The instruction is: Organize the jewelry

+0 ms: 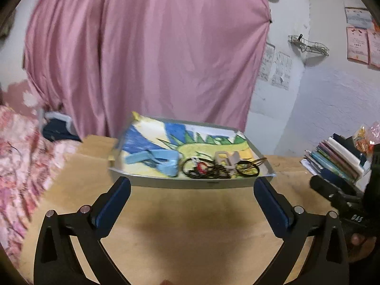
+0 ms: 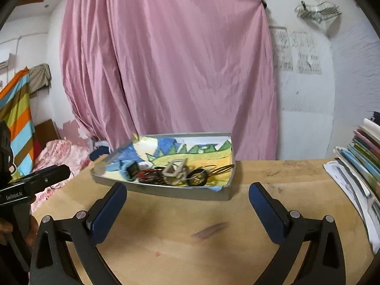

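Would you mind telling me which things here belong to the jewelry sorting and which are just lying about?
Belongs to the job:
- grey tray lined with a crayon drawing
- blue watch
- dark bracelets
- gold rings
- left gripper and right gripper, both open and empty

Just lying about:
- stack of books
- pink curtain
- floral bedding

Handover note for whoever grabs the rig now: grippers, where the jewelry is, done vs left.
Left gripper: open, empty, short of the tray.
Right gripper: open, empty, also short of it.
Grey tray sits on the wooden table, lined with a child's drawing.
Inside, one tangled pile: blue watch, black and red bands, gold rings, a pale clip.
Done: nothing visibly sorted.
Left: separate and sort every piece.
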A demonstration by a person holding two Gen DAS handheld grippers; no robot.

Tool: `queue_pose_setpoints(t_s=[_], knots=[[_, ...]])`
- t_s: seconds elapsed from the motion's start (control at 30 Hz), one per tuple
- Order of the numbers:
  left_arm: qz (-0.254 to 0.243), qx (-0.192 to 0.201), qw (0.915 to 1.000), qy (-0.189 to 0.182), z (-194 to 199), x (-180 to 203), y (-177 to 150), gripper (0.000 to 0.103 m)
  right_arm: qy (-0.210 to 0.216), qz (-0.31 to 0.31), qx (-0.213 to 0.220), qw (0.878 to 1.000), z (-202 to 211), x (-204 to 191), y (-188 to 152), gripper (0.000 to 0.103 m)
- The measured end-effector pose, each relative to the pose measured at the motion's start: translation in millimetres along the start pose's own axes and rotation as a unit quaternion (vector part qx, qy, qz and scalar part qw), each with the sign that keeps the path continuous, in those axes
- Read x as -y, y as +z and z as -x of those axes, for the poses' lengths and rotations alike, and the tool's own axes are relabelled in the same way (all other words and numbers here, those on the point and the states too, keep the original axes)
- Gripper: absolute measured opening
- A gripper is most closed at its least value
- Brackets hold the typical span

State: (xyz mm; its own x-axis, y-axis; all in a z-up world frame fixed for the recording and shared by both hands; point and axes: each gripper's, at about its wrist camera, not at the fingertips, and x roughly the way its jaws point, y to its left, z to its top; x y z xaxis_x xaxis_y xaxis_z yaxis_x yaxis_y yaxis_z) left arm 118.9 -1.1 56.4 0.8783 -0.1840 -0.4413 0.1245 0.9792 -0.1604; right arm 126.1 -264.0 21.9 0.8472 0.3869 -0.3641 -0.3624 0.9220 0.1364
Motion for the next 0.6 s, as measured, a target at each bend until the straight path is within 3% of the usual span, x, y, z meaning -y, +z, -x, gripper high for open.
queue_pose_setpoints(t_s=[0.17, 0.6], knots=[[-0.025, 0.030, 0.9981, 0.048, 39, 1, -28, 0.101, -0.001, 0.005, 0.024, 1.000, 30, -21, -22, 0.103], [-0.033, 0.036, 0.9960, 0.076, 72, -3, -71, 0.101, -0.024, 0.022, 0.042, 0.999, 54, -44, -46, 0.103]])
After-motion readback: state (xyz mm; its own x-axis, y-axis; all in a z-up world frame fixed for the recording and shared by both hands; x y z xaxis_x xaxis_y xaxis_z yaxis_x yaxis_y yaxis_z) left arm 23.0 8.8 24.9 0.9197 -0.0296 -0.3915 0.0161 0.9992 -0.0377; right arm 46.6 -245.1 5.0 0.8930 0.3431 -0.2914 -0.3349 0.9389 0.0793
